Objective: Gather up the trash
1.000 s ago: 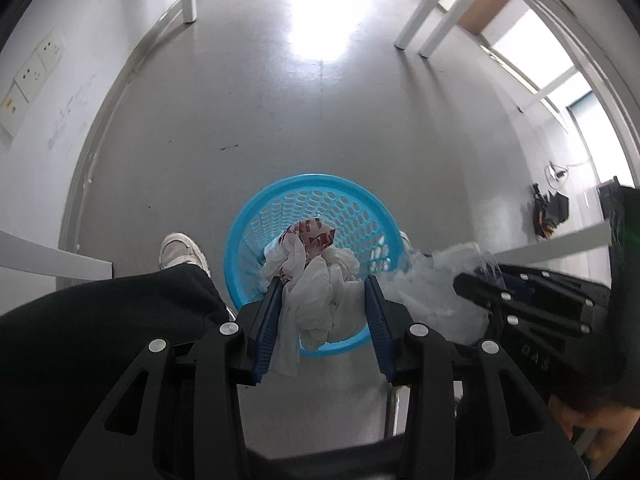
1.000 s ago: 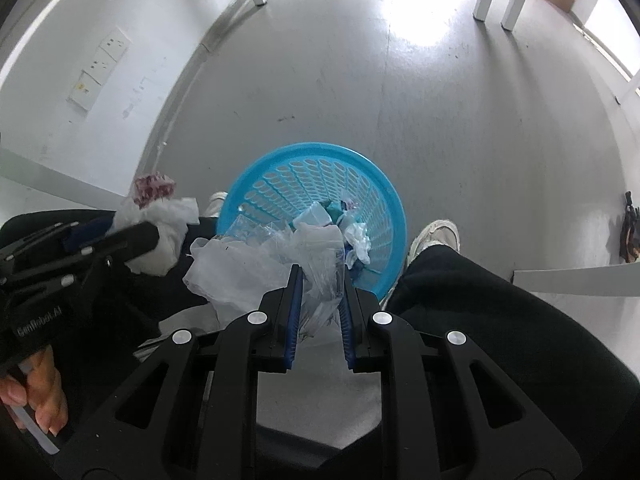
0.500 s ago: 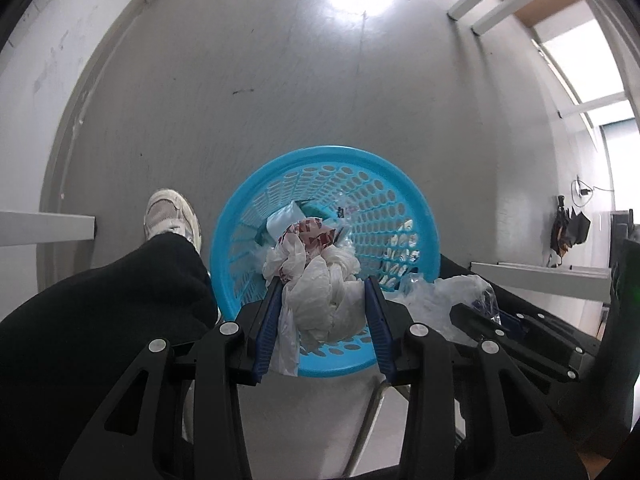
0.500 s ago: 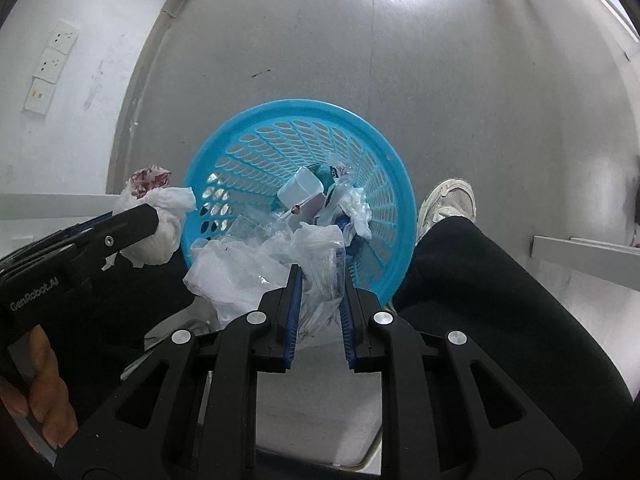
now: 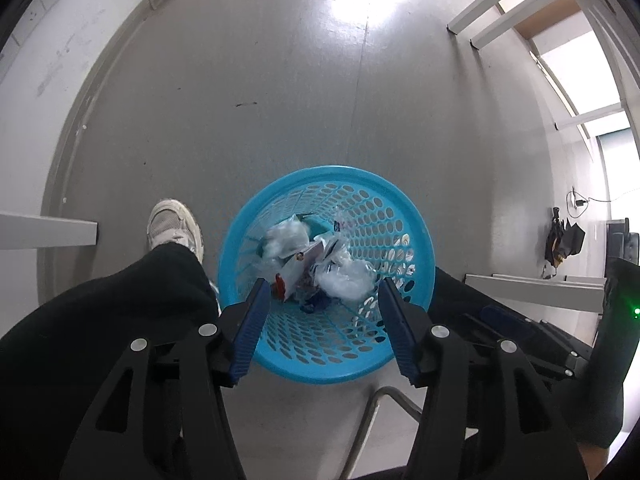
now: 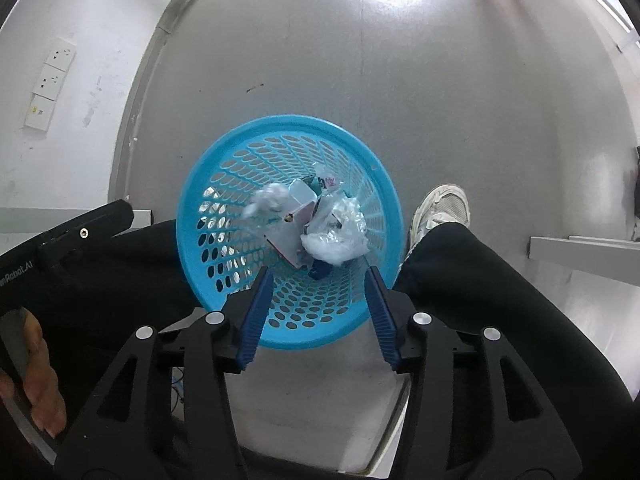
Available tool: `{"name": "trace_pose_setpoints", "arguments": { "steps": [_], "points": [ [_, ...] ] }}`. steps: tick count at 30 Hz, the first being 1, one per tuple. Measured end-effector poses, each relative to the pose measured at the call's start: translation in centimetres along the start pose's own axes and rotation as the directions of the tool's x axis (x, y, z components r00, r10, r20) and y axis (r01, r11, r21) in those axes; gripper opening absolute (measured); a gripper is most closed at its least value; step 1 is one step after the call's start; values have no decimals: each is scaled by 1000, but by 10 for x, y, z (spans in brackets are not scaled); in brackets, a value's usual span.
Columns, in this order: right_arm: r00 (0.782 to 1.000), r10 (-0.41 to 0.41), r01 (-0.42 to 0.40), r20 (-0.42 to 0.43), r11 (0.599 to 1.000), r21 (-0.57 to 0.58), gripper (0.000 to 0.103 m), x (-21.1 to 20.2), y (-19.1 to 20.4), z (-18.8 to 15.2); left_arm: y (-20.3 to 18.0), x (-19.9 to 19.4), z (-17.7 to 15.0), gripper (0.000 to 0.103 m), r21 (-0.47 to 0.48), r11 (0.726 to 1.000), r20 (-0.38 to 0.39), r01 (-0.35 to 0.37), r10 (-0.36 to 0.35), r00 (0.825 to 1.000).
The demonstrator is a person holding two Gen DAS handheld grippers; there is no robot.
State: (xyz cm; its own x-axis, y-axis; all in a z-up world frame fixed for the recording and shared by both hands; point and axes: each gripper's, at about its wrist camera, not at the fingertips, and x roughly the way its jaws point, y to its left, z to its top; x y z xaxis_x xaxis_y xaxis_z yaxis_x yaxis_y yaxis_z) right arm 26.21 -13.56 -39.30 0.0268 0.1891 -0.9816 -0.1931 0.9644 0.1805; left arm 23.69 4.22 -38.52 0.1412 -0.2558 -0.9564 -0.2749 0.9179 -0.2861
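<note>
A round blue perforated basket (image 5: 404, 216) (image 6: 224, 184) stands on the grey floor between a person's legs. Inside lie a crumpled white tissue wad (image 5: 286, 238) (image 6: 268, 200), a clear plastic bag (image 5: 346, 280) (image 6: 334, 232) and a printed wrapper (image 6: 288, 236). My left gripper (image 5: 322, 292) points down over the basket, its jaws opening, nothing between the blue pads. My right gripper (image 6: 318, 280) hangs over the same basket, its jaws also opening and empty. The left gripper's black body (image 6: 76, 236) shows at the left of the right wrist view.
Black trouser legs (image 5: 100, 320) (image 6: 500, 280) and white shoes (image 5: 172, 220) (image 6: 440, 208) flank the basket. White table legs (image 5: 492, 12) stand far right, a white rail (image 5: 48, 232) at left, wall sockets (image 6: 52, 80) on the left wall. A metal chair frame (image 5: 376, 408) is below.
Both grippers opened and let go: the tissue wad and the plastic bag fell from the jaws into the basket. Both hands came lower, closer over the basket.
</note>
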Motion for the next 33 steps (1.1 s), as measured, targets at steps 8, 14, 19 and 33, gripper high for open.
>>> {"name": "trace_pose_setpoints", "arguments": {
  "steps": [8, 14, 19, 33],
  "points": [
    [997, 18, -11, 72, 995, -96, 64, -49, 15, -27, -21, -45, -40, 73, 201, 979, 72, -47, 34, 997],
    [987, 49, -35, 156, 995, -96, 84, -94, 13, -57, -15, -81, -70, 84, 247, 967, 116, -66, 38, 993],
    [977, 79, -58, 197, 992, -112, 94, -113, 16, -81, -12, -98, -83, 97, 256, 966, 162, -29, -13, 987],
    [974, 93, -73, 205, 992, -103, 94, -113, 17, -87, -8, -92, -86, 97, 237, 971, 139, -17, -17, 990]
  ]
}}
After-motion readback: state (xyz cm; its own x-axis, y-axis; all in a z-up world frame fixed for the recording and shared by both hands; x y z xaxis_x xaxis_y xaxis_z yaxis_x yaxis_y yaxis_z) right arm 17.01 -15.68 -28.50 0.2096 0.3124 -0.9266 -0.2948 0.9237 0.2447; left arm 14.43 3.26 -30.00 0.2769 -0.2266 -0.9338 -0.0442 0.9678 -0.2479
